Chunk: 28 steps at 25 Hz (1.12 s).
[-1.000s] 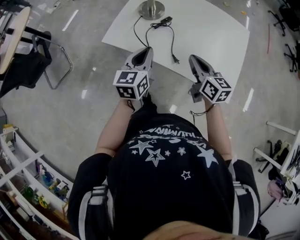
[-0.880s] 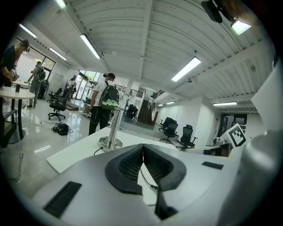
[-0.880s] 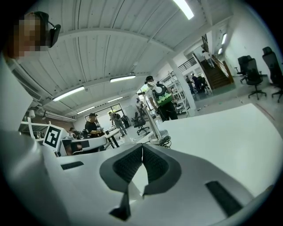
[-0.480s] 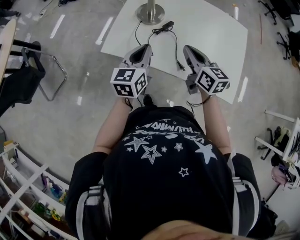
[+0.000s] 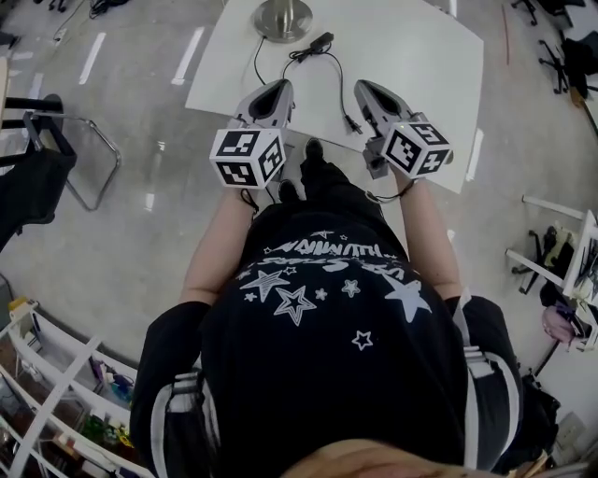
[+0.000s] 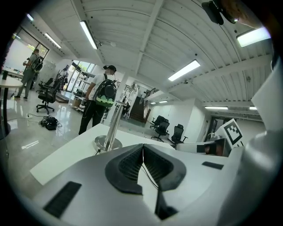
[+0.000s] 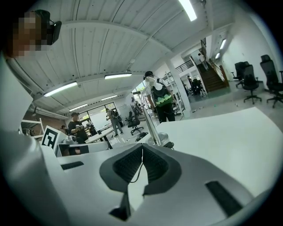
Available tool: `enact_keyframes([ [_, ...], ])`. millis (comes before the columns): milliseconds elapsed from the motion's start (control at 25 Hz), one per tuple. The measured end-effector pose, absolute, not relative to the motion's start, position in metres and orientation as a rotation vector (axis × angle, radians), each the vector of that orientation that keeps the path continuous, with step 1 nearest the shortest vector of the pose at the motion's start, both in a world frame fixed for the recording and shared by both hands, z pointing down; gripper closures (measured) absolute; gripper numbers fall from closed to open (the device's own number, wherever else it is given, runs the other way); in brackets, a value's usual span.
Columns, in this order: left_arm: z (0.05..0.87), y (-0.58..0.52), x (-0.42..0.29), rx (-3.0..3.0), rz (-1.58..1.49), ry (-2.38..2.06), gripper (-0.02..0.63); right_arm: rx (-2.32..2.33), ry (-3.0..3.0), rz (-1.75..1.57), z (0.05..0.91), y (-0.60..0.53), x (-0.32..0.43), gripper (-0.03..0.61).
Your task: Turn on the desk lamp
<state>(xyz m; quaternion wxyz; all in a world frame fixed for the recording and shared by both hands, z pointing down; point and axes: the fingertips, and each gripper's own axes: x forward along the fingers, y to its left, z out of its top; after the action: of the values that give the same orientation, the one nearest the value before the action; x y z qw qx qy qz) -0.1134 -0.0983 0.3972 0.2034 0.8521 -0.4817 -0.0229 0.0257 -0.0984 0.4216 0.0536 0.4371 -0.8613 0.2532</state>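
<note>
Table edge (image 5: 220, 93), left gripper (image 5: 277, 85), right gripper (image 5: 363, 87) (closed)

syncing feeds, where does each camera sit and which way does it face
Head view: on the person's head, steeply down at the white table and desk lamp; shows torso, forearms, left tongs, right tongs.
Left gripper view: on the left tongs, along shut jaws toward the lamp; right tongs at right.
Right gripper view: on the right tongs, along shut jaws toward the lamp; left tongs at left.
Both gripper views share the lamp pole.
</note>
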Motion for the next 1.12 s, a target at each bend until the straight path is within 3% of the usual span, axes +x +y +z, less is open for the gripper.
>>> enact_keyframes([
  [440, 0.398, -0.137, -0.085, 2.447, -0.005, -1.285, 0.601, 1.272, -2.647, 0.758, 0.423, -0.16, 0.028, 0.572],
  [1120, 0.473, -0.209, -0.044, 2.452, 0.438, -1.265, 0.598, 1.257, -2.565, 0.899, 0.462, -0.218, 0.056, 0.572],
])
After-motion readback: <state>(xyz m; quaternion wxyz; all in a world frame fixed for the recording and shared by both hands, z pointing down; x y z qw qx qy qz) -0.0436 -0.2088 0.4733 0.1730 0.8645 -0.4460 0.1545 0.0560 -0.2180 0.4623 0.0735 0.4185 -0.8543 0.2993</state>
